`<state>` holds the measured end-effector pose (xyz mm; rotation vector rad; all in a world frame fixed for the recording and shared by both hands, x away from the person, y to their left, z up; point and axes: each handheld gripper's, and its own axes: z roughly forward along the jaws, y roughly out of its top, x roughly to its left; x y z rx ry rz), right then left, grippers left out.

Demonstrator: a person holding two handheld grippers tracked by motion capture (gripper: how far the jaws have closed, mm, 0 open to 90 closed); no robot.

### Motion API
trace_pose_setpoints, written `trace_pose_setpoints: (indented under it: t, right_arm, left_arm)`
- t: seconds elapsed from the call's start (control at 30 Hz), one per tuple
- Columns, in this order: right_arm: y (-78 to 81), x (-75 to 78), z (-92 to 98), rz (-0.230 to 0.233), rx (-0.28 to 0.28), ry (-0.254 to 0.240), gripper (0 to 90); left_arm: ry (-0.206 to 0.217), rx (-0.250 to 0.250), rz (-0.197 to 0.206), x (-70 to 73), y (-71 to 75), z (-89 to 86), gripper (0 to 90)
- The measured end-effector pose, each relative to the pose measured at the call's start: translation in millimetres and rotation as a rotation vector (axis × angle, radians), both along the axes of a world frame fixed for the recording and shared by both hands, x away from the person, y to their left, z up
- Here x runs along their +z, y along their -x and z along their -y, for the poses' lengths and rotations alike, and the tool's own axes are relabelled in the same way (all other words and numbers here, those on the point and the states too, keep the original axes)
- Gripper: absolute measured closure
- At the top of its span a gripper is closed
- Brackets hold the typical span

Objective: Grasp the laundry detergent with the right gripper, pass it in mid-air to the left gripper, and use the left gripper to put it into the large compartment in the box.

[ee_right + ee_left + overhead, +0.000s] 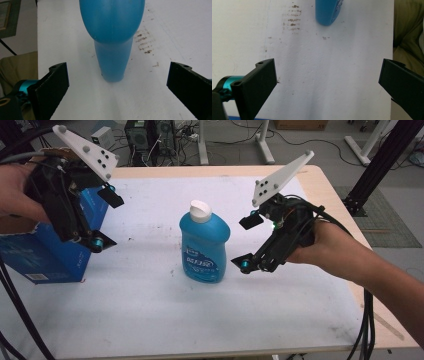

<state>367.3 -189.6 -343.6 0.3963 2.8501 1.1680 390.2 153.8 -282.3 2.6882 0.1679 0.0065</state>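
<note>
- Bottle (204, 244) stands upright mid-surface (150, 310), white cap on, between the two hand-held grippers.
- Right hand-held gripper (247, 242): jaws spread wide, holding nothing, just beside the bottle and lined up with its narrow side.
- Left hand-held gripper (107, 220): also spread and empty, well apart from the bottle, in front of a blue box (45, 255).
- Risk: the bottle is tall and narrow-based; an off-centre jaw contact would likely tip or skid it.
- Right gripper view shows the bottle's base (112, 72) centred between the jaws; high view adds the cap and label.
- Left gripper view catches the bottle's base end (328, 12); brown smudges (292, 18) nearby, possibly dirt.
</note>
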Motion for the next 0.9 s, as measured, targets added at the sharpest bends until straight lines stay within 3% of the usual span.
trace_pose_setpoints:
  t: [0.43,0.47,0.9]
  right_arm:
    - [2.2,-24.4,-3.2,0.017,-0.02,-0.088,3.2]
    - [2.0,-29.1,-5.7,0.024,-0.029,-0.111,3.2]
    - [0.5,-48.7,-24.4,0.04,-0.028,-0.199,3.3]
  left_arm:
    - [0.002,0.005,-0.004,-3.4,-1.9,0.2,1.7]
    - [0.007,0.009,-0.007,-4.0,-2.0,-0.3,1.7]
    - [0.008,0.015,-0.008,-7.2,-3.2,-1.2,1.7]
